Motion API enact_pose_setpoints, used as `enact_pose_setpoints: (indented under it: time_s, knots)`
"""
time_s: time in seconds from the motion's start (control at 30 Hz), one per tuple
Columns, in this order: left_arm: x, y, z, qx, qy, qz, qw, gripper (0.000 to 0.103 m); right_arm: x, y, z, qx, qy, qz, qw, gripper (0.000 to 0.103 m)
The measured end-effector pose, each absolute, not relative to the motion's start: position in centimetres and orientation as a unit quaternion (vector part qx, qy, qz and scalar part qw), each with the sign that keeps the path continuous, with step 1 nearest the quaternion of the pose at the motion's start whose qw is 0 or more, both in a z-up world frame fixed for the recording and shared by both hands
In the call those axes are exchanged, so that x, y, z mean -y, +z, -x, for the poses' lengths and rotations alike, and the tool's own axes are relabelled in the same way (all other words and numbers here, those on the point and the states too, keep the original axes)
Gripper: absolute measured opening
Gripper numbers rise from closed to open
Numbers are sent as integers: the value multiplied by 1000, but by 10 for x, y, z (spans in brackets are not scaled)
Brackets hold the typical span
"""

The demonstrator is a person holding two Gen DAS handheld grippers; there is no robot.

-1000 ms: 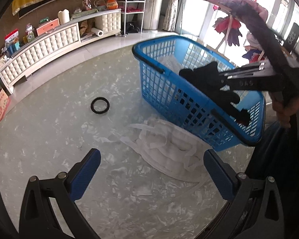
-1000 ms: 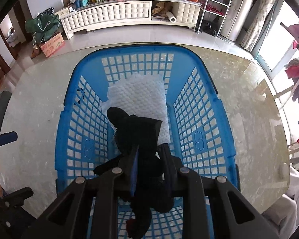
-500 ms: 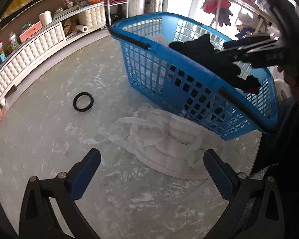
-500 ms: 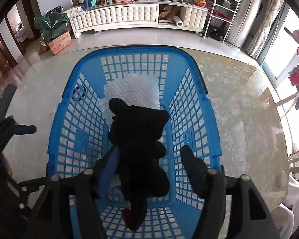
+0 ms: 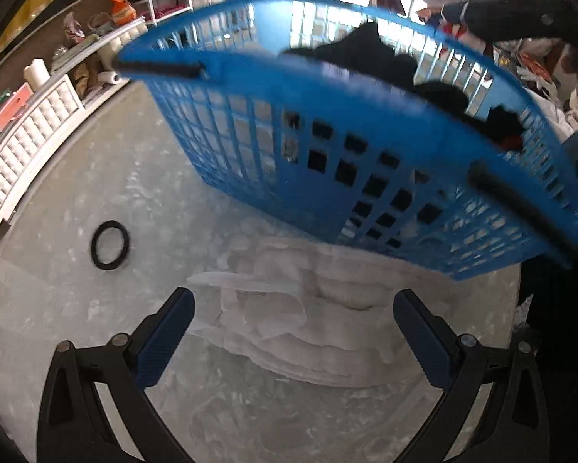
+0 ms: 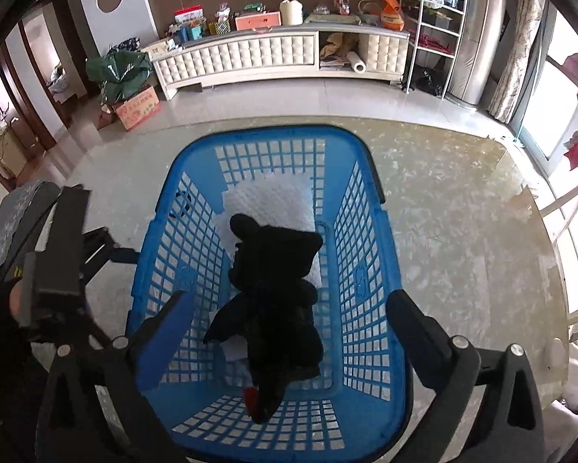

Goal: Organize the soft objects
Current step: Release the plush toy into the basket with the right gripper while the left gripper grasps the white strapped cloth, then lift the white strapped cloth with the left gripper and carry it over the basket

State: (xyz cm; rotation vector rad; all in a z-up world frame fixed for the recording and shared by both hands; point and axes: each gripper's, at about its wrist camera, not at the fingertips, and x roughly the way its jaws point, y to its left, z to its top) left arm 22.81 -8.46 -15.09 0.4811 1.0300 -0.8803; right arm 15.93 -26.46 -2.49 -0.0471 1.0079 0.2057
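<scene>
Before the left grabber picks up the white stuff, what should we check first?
1. Left gripper open: ok, jaws wide apart.
2. Crumpled white fabric pile between its fingers: ok, it lies centred ahead on the table.
3. Black plush toy inside the blue plastic lattice basket: ok, lying on a white padded cloth.
4. Right gripper let go: ok, open and empty.
5. Room left in basket: ok, bare floor shows near the front.
6. Fabric caught under basket: cannot tell.

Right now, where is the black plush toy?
In the right wrist view the black plush toy lies inside the blue basket, on a white cloth, beyond the open right gripper.
</scene>
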Motion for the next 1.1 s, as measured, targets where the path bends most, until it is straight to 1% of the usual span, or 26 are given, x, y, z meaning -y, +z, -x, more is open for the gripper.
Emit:
enact_pose_setpoints:
  time_s: [0.17, 0.2, 0.23, 0.27, 0.3, 0.33, 0.37, 0.4, 0.43, 0.53, 0.6, 0.73, 0.93, 1.1]
  knots:
    - [91, -169, -235, -479, -411, -223, 743, 102, 264, -28, -159, -485, 94, 31, 869, 100]
    - [91, -172, -234, -479, -413, -224, 742, 95, 264, -28, -158, -485, 92, 30, 869, 100]
    - [91, -175, -233, -478, -420, -223, 738, 83, 266, -29, -159, -486, 89, 31, 869, 100]
    - [92, -178, -233, -479, -427, -220, 734, 78, 267, -30, -159, -487, 86, 31, 868, 100]
    - [91, -179, -232, -478, -432, -215, 734, 71, 268, -30, -159, -489, 84, 31, 868, 100]
    - [90, -179, -230, -473, -436, -210, 736, 58, 269, -31, -159, -491, 82, 32, 867, 100]
    - [89, -177, -228, -468, -441, -208, 737, 50, 269, -33, -159, -493, 80, 32, 866, 100]
    - [89, -176, -226, -465, -443, -208, 737, 40, 269, -34, -160, -494, 78, 34, 865, 101]
    - [89, -176, -224, -464, -446, -208, 737, 33, 269, -34, -159, -495, 76, 36, 865, 101]
    - [90, -172, -212, -452, -453, -213, 738, 24, 271, -33, -158, -495, 75, 37, 865, 101]
    - [88, -168, -202, -448, -454, -217, 739, 22, 271, -33, -158, -493, 73, 36, 866, 101]
    - [83, -152, -202, -446, -449, -212, 745, 20, 273, -32, -155, -492, 71, 34, 867, 101]
    - [74, -111, -188, -423, -442, -198, 766, 20, 274, -29, -153, -489, 73, 32, 868, 101]
    - [51, -72, -180, -403, -427, -165, 792, 20, 276, -26, -150, -484, 76, 31, 871, 101]
